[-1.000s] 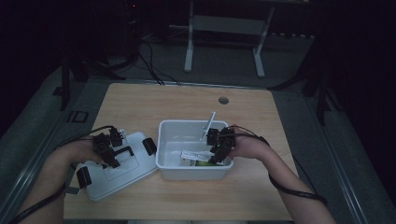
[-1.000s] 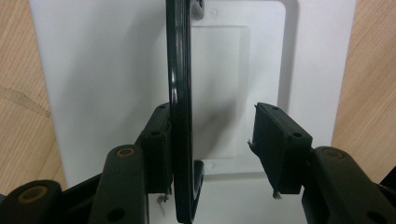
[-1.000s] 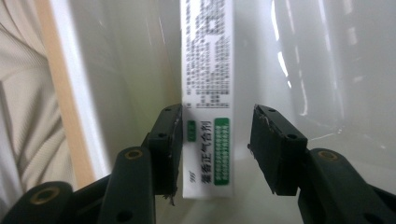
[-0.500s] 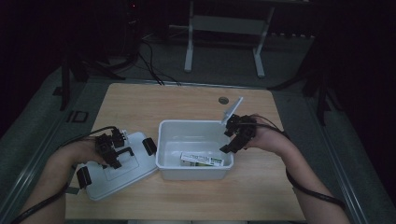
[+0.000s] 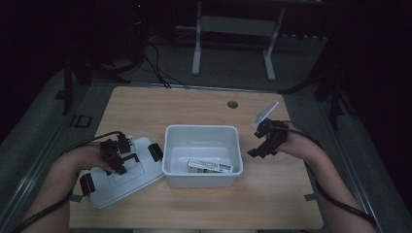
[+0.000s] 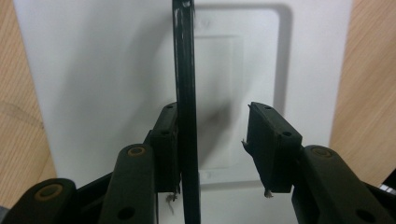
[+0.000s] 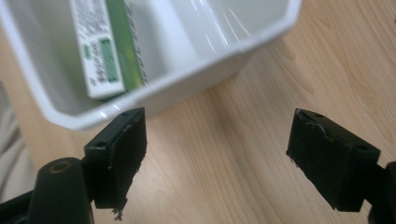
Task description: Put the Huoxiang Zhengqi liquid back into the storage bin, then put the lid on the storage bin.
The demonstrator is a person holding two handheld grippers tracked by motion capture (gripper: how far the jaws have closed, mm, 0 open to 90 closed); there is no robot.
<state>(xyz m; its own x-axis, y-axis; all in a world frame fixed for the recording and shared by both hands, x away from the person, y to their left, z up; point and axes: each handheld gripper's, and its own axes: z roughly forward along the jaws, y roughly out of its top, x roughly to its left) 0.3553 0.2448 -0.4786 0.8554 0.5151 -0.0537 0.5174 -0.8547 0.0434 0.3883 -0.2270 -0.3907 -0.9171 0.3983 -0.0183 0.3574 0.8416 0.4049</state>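
High view: right gripper point(image 5: 257, 148) beside the bin point(image 5: 202, 155), fingers just opened, empty; box point(image 5: 210, 166) lies inside. Left gripper point(image 5: 118, 160) over the lid point(image 5: 121, 177), fingers apart. Next: lidding.

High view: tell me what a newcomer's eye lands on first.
The white rectangular plastic tub at the middle of the light wooden table, with a green-and-white carton lying flat inside. Left of it lies the white plastic lid, under the left gripper. The right gripper hangs open, empty, right of the tub.
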